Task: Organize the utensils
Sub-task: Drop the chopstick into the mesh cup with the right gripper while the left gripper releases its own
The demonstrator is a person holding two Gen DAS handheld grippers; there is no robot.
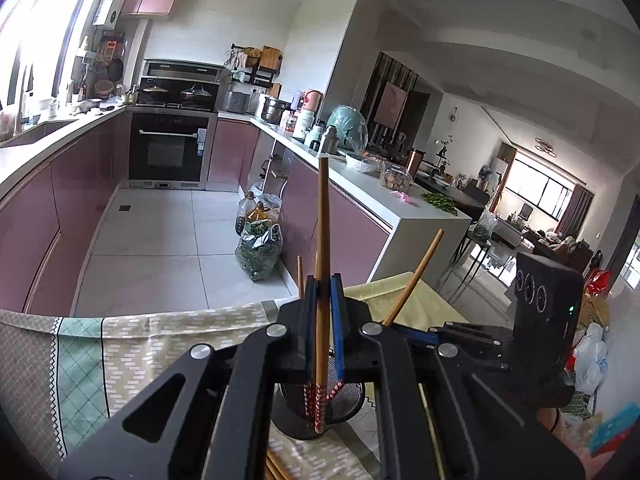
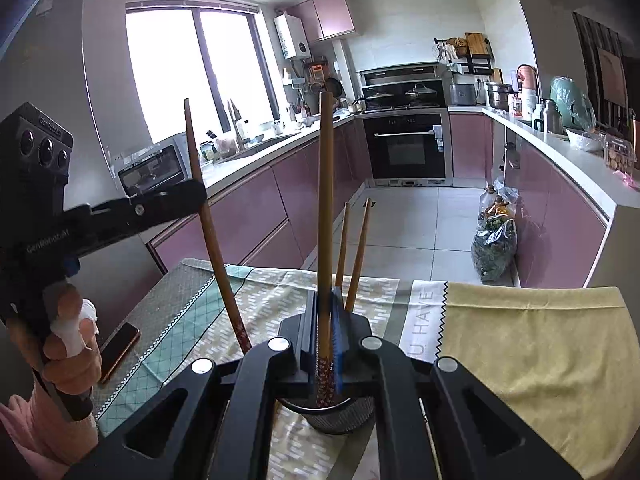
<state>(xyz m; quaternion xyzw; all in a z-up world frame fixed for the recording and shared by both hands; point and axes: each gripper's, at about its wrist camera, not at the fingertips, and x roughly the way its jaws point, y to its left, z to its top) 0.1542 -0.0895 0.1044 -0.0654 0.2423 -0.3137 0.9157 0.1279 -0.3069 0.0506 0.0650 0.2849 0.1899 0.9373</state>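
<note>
Pink kitchen cabinets and a white counter fill the background, and closer to the cameras a table is covered with a patterned tablecloth (image 2: 280, 300) and a yellow cloth (image 2: 540, 340).

On the table, just below the jaws of both grippers, stands a black mesh holder (image 2: 340, 416). It is a round cup, and two chopsticks (image 2: 352, 248) already stand inside it, leaning a little and rising beyond the right gripper's jaws.

The left gripper (image 1: 323, 312) is clenched on one wooden chopstick (image 1: 323, 240). This chopstick stands almost upright between the blue pads; its plain end rises far above the jaws and its red patterned end hangs below them, over the mouth of the holder (image 1: 320, 408). In the right wrist view the same gripper comes in from the left, held by a hand (image 2: 68, 344) with a pink sleeve, and the chopstick is tilted there.

The right gripper (image 2: 324, 320) is also clenched on a chopstick (image 2: 326, 200), upright between its jaws, with the patterned lower end reaching into the holder.

More chopsticks (image 1: 276, 468) lie flat on the tablecloth below the left jaws. A phone (image 2: 120, 352) lies on the table to the left of the right jaws.
</note>
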